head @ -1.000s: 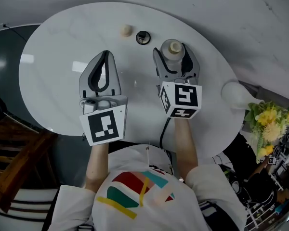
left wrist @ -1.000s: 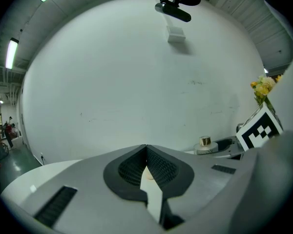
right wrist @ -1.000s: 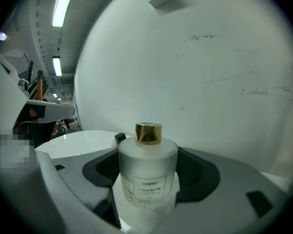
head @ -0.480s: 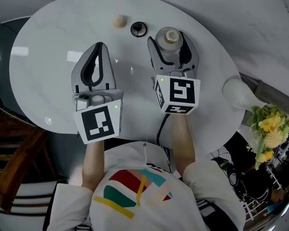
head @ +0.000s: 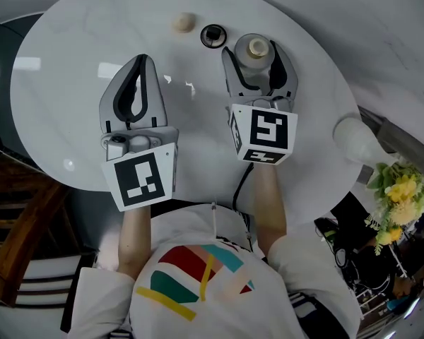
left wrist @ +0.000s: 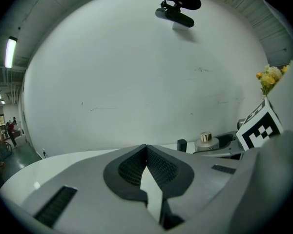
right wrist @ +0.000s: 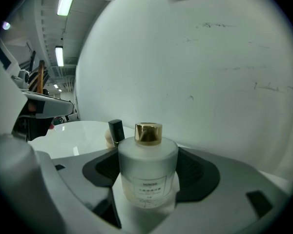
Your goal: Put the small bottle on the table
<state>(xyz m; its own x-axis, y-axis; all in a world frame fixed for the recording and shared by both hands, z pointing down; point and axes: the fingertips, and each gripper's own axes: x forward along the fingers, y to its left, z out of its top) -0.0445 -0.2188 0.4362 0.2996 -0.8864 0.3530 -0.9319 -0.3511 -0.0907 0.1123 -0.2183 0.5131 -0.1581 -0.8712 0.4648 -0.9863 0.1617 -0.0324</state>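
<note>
The small bottle (head: 257,50), frosted white with a gold cap, stands upright over the far right part of the round white table (head: 71,62). My right gripper (head: 258,61) is shut on the small bottle, with a dark pad pressed against each side of its body (right wrist: 147,172). Whether its base touches the tabletop is hidden. My left gripper (head: 143,61) hovers to the left over the middle of the table, shut with nothing in it, its tips meeting (left wrist: 146,147). The left gripper view shows the bottle (left wrist: 205,141) off to the right.
A small black cap-like item (head: 213,35) and a beige ball (head: 184,22) lie just beyond and left of the bottle. Off the table's right edge are a white vase-like object (head: 353,136) and yellow flowers (head: 399,196). Dark wooden furniture (head: 14,210) is at lower left.
Only the head view has shifted a little. Both grippers and the bottle hold the same places relative to the black item and the ball.
</note>
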